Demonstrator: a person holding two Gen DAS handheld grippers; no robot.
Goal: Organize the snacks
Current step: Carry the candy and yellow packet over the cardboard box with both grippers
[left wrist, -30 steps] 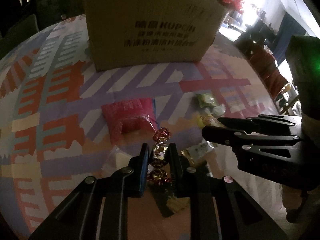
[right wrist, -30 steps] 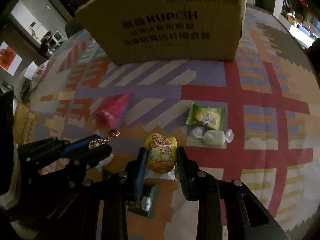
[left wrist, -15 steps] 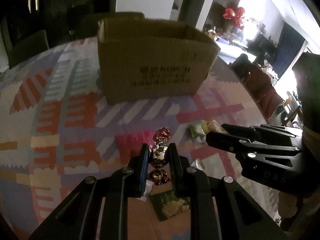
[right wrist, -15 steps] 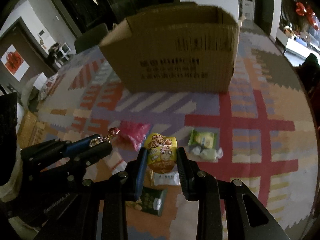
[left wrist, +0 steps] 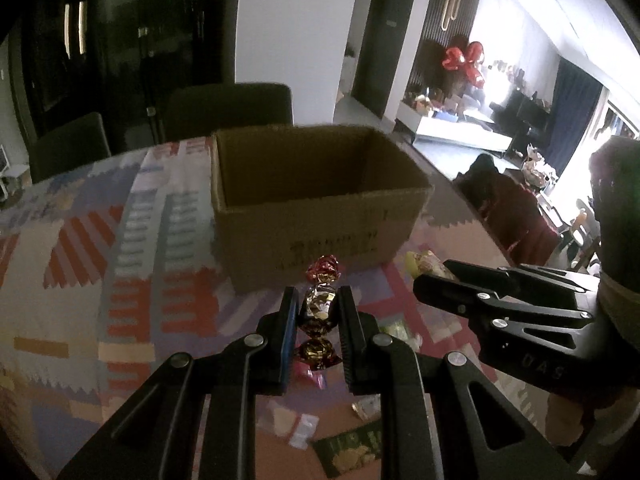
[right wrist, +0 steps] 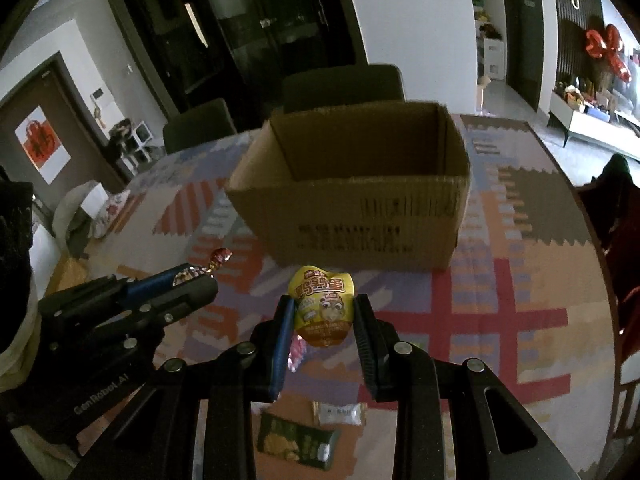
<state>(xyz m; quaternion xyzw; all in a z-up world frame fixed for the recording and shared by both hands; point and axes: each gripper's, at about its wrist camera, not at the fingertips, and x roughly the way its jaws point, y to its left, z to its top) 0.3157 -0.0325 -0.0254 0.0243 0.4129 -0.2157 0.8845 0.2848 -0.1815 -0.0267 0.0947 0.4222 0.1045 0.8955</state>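
Observation:
My left gripper point(left wrist: 318, 310) is shut on a foil-wrapped candy point(left wrist: 320, 304) with red and gold twisted ends, held above the table. My right gripper point(right wrist: 323, 314) is shut on a yellow snack packet point(right wrist: 323, 308) with a cartoon face. An open cardboard box point(left wrist: 316, 200) stands ahead of both, its dark inside showing over the near wall point(right wrist: 360, 220). In the left wrist view the right gripper point(left wrist: 436, 284) is at the right with the packet's tip showing. In the right wrist view the left gripper point(right wrist: 200, 278) is at the left with the candy's end sticking out.
Loose snacks lie on the patterned tablecloth point(right wrist: 500, 312) below the grippers: a green packet point(right wrist: 294, 442), a small white packet point(right wrist: 340, 412), a pink wrapper point(left wrist: 310, 372). Dark chairs point(left wrist: 228, 108) stand behind the table. A person in dark red sits at the far right point(left wrist: 516, 212).
Both grippers have risen with their snacks still held, and tilted up. The box's open top and the room behind it have come into view; the table snacks have dropped low in the frames.

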